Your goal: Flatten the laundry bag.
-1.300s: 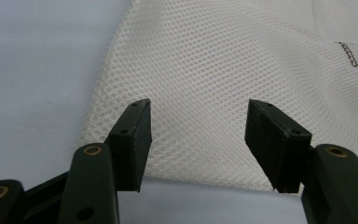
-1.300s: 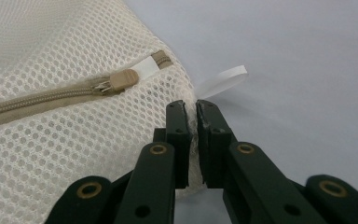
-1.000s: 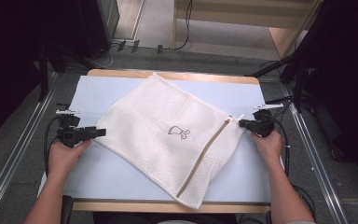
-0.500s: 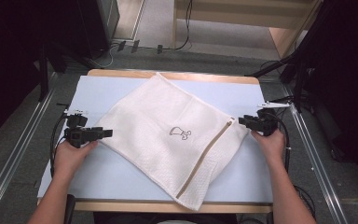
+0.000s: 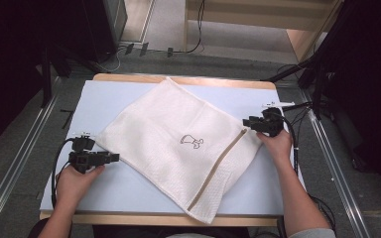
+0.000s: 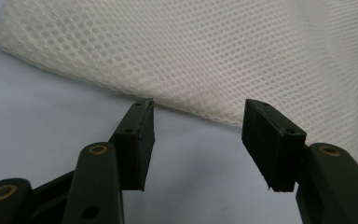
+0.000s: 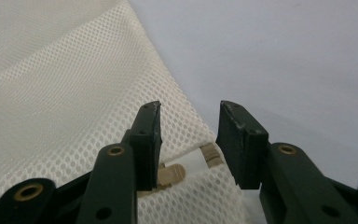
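Left gripper [image 6: 196,133]: black, two flat rectangular jaws standing wide apart, released, holding nothing; its tips sit just short of the bag's near edge, over bare surface. In the high view the left gripper [image 5: 110,157] lies low at the bag's left corner, held in the person's left hand [image 5: 74,181].

Right gripper [image 7: 189,135]: black, same two-jaw build, jaws parted with a narrower gap, not clamped on anything; the beige zip pull [image 7: 171,174] and a fold of mesh lie between and just under the jaws. In the high view the right gripper [image 5: 247,122] sits at the bag's right corner, by the top end of the zip, held in the right hand [image 5: 277,144].

Bag count: one cream-white mesh laundry bag [image 5: 178,144], roughly square, lying flat and turned diamond-wise in the middle of the surface.

Bag texture: fine honeycomb netting, soft, slightly rumpled at the edges [image 6: 205,56].

Bag details: one beige zip [image 5: 218,168] running diagonally along its right side; one small dark line drawing [image 5: 191,142] near its centre.

Surface: one pale blue sheet [image 5: 129,99] over a table with a light wooden rim [image 5: 129,78].

Cables: one black cable trails from each gripper.
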A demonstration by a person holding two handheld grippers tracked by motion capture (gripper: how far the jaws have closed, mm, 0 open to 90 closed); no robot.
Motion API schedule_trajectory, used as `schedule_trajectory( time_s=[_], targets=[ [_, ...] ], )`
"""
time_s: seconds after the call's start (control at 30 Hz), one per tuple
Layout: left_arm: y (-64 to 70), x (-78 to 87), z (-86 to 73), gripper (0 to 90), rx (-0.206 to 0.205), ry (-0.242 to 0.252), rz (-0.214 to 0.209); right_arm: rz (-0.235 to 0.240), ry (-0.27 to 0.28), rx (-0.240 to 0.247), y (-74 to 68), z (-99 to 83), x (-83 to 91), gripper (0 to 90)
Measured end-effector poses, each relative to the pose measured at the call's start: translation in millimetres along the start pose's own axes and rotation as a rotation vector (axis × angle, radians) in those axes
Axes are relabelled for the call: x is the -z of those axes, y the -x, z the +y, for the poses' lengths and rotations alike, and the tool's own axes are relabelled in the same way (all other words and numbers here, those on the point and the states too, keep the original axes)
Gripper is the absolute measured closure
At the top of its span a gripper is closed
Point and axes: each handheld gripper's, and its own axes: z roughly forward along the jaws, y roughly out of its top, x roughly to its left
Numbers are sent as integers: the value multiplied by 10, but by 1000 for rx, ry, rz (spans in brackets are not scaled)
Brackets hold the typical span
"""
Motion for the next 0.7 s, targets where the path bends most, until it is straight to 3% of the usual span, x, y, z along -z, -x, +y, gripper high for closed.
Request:
schedule_trajectory(
  time_s=[0.13,0.23,0.37,0.43,0.57,0.63,0.7],
  targets=[
    [36,-75,55,452,27,26,6,2,-23,28,-46,18,-101,581],
    [45,-106,90,524,23,29,24,-15,-44,53,-54,8,-187,573],
    [84,-192,147,629,2,43,25,-12,-60,39,-46,-10,-249,569],
    [128,-246,184,698,-16,49,30,-9,-61,32,-44,-15,-261,603],
    [201,-347,255,836,-50,57,18,-34,-68,70,-42,-22,-263,713],
    [195,-368,283,872,-47,55,1,-67,-76,69,-42,-18,-252,801],
    [139,-369,304,888,-23,48,-42,-59,-73,44,-21,-17,-249,841]
  ],
)
